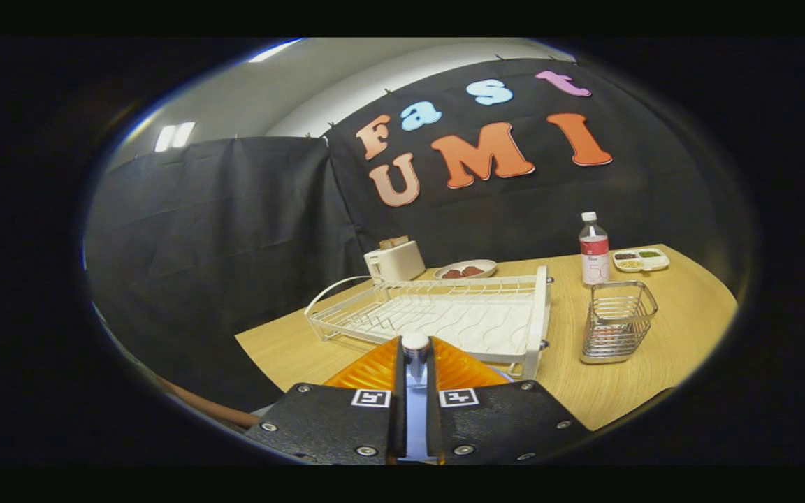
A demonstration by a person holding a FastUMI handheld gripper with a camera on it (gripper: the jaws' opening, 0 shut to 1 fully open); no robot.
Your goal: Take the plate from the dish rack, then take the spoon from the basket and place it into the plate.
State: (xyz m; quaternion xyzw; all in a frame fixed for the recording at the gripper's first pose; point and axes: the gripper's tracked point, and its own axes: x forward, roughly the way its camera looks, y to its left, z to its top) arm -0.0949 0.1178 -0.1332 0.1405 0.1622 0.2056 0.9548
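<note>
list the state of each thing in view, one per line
tool: fingers shut on spoon
spoon: held upright between the fingers, over the plate
plate: orange, out of the rack, under the fingers
dish rack: empty
basket: upright, empty
bottle: upright, capped
toaster: bread in slot

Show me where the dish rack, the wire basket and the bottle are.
dish rack (444, 318): gripper view, on its white ribbed tray.
wire basket (618, 321): gripper view, on its front wire wall.
bottle (594, 253): gripper view, on its label.

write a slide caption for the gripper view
Claw shut on spoon handle over orange plate, empty dish rack ahead, wire basket beside it.
</note>
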